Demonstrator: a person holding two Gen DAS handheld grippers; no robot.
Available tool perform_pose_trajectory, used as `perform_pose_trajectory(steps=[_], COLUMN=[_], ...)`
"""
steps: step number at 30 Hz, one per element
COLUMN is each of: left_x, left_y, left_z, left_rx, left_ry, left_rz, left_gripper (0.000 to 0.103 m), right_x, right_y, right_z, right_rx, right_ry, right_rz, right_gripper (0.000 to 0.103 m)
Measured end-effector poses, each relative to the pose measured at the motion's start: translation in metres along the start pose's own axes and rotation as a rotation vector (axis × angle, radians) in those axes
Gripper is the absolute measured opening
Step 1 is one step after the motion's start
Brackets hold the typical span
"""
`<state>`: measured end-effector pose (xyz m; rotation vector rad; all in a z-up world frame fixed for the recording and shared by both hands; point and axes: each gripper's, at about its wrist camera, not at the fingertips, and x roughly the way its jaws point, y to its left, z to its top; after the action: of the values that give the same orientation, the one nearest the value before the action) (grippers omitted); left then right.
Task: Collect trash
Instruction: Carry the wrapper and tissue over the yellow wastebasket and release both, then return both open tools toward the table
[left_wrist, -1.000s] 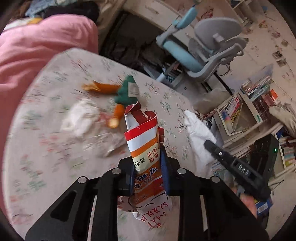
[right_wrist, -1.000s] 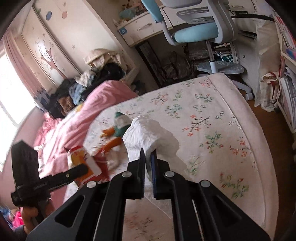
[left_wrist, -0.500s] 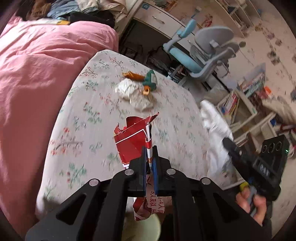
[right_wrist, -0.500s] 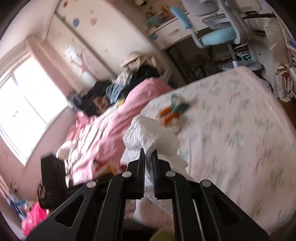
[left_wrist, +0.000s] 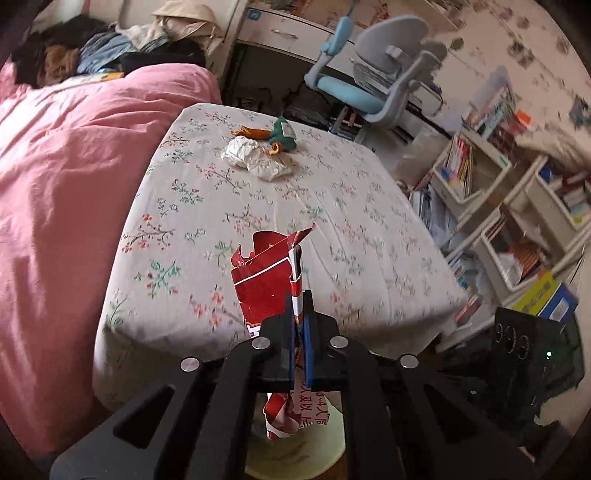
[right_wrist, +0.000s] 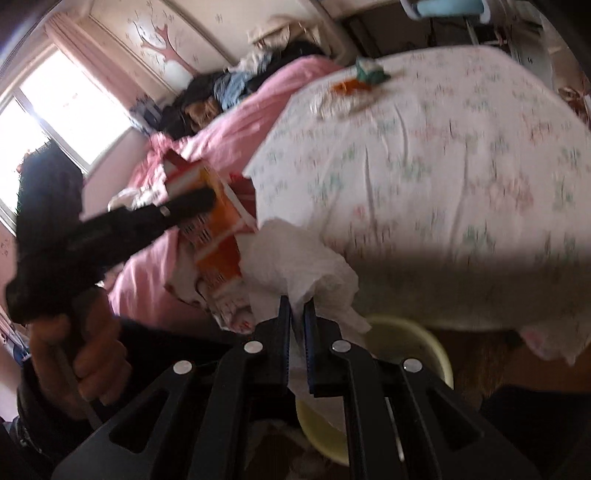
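My left gripper (left_wrist: 298, 306) is shut on a torn red and orange snack bag (left_wrist: 271, 280), held off the foot of the bed above a pale yellow bin (left_wrist: 295, 458). My right gripper (right_wrist: 297, 314) is shut on a crumpled white tissue (right_wrist: 299, 266), also above the yellow bin (right_wrist: 410, 339). In the right wrist view the left gripper (right_wrist: 184, 206) and its snack bag (right_wrist: 214, 236) sit just left of the tissue. Two crumpled papers (left_wrist: 255, 157) lie on the floral bedsheet (left_wrist: 258, 206) at its far end.
A carrot plush toy (left_wrist: 273, 134) lies beside the papers. A pink duvet (left_wrist: 62, 177) covers the bed's left side. A blue and grey desk chair (left_wrist: 376, 88) stands beyond the bed. Bookshelves (left_wrist: 498, 206) line the right.
Both grippers pulled back from the bed with their loads and dropped lower past its foot edge. The yellow bin came into view beneath them.
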<state>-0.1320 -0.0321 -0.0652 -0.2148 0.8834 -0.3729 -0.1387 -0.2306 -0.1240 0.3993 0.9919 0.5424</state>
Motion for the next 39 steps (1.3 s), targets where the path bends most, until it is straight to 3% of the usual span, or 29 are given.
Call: perform_pose_trajectory(steps=[5, 6, 7, 9, 12, 17, 21, 23, 25, 28, 31, 39], left_x=[-0.005, -0.006, -0.005, -0.007, -0.009, -0.005, 0.01, 0.017, 0.016, 0.005, -0.005, -0.036], left_y=[-0.011, -0.013, -0.014, -0.017, -0.021, -0.03, -0.041, -0.046, -0.047, -0.041, -0.029, -0.008], left_z=[-0.016, -0.019, -0.02, -0.026, -0.035, -0.054, -0.075, -0.082, -0.083, -0.075, -0.066, -0.022], left_rx=[0.052, 0.063, 0.068, 0.08, 0.095, 0.115, 0.136, 0.167, 0.181, 0.147, 0.086, -0.006], left_ry=[0.017, 0.021, 0.024, 0.032, 0.045, 0.097, 0.221, 0.258, 0.246, 0.166, 0.086, -0.132], left_rz=[0.023, 0.026, 0.027, 0.029, 0.033, 0.013, -0.034, -0.019, 0.005, 0.055, 0.098, 0.195], left_gripper=[0.004, 0.004, 0.004, 0.004, 0.004, 0.004, 0.006, 0.013, 0.039, 0.069, 0.081, 0.094], right_x=[0.012, 0.013, 0.014, 0.015, 0.013, 0.0, -0.012, -0.017, -0.022, -0.028, -0.03, -0.04], right_y=[-0.005, -0.006, -0.007, -0.011, -0.012, -0.02, -0.021, -0.022, -0.021, -0.017, -0.012, 0.013], right_z=[-0.015, -0.018, -0.021, -0.023, -0.027, -0.027, -0.025, -0.024, -0.02, -0.016, -0.012, 0.004], right_rx=[0.021, 0.028, 0.035, 0.058, 0.068, 0.096, 0.113, 0.126, 0.124, 0.103, 0.074, -0.079], right_ry=[0.079, 0.091, 0.099, 0.108, 0.11, 0.054, -0.036, -0.082, -0.123, -0.183, -0.217, -0.304], right_rz=[-0.034, -0.044, -0.05, -0.062, -0.076, -0.109, -0.15, -0.169, -0.195, -0.231, -0.263, -0.328], right_gripper=[0.009, 0.014, 0.027, 0.041, 0.046, 0.052, 0.06, 0.064, 0.066, 0.07, 0.073, 0.078])
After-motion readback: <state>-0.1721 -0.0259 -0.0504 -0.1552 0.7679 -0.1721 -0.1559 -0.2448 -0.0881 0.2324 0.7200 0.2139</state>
